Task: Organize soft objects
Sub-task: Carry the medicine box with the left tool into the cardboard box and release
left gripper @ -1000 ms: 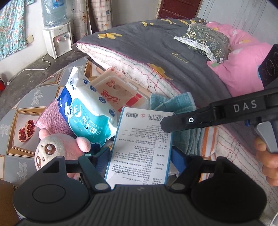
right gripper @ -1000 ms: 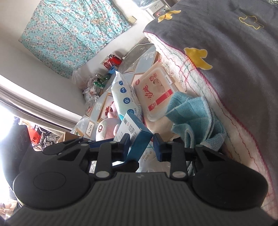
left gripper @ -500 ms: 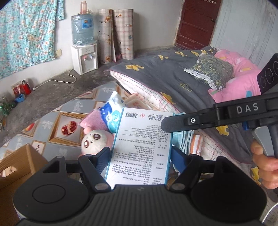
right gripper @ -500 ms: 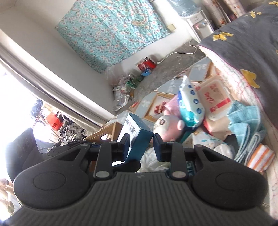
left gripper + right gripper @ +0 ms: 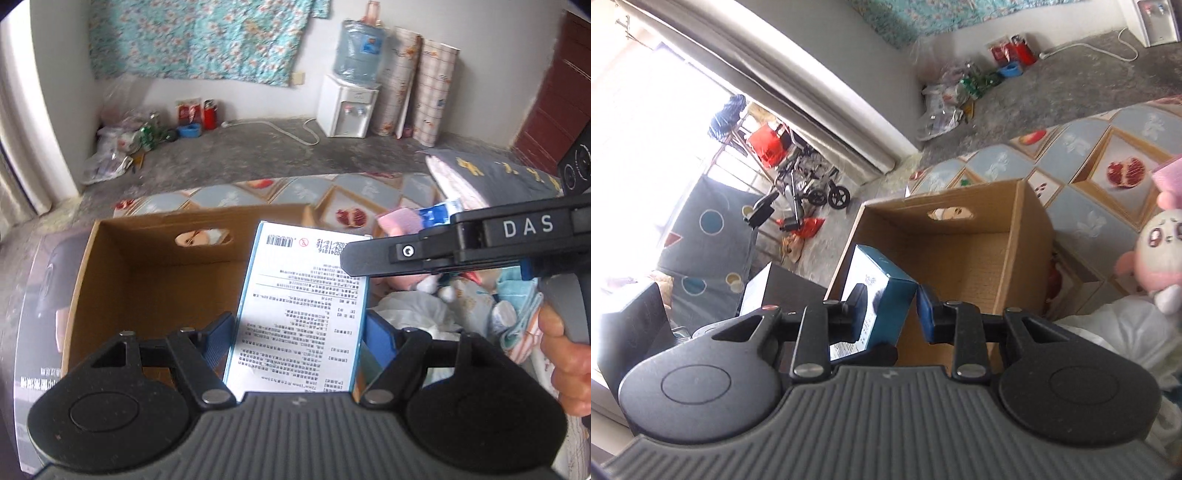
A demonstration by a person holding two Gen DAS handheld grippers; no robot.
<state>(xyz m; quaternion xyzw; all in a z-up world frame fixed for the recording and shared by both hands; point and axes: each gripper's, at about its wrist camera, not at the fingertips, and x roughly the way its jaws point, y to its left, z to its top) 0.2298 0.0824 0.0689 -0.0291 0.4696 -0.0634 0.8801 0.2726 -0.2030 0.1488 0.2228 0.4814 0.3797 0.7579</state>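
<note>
The patterned floor mat point(image 5: 229, 194) with pomegranate tiles spreads over the grey concrete floor point(image 5: 258, 147), and the edge of a bed under a grey quilt point(image 5: 491, 177) comes in from the right. On the mat stands an open cardboard box point(image 5: 147, 280) with a cut-out handle in its far wall; its inside looks bare in both views. Right of the box lies a heap of soft things: a white plastic bag point(image 5: 413, 310), a pink-and-white plush toy point(image 5: 1160, 251), a pink cloth point(image 5: 400, 219) and folded teal towels point(image 5: 517, 291), all touching or overlapping one another. Against the far wall stand a white water dispenser point(image 5: 349, 107) with a blue bottle on top and two rolls of patterned sheet point(image 5: 417, 85).

The left tongs point(image 5: 295, 328) pinch a blue-edged carton point(image 5: 303, 306), printed white face toward the camera, blue pads pressed to both of its long sides. The carton hangs above the box's right-hand part, tilted slightly. The right tongs point(image 5: 892, 314) are spread around the carton's dark teal end: the left pad looks to be against it, the right pad stands just clear. In the left wrist view the right tool crosses over the carton's upper right corner, with the person's right hand point(image 5: 565, 362) on its grip.
</note>
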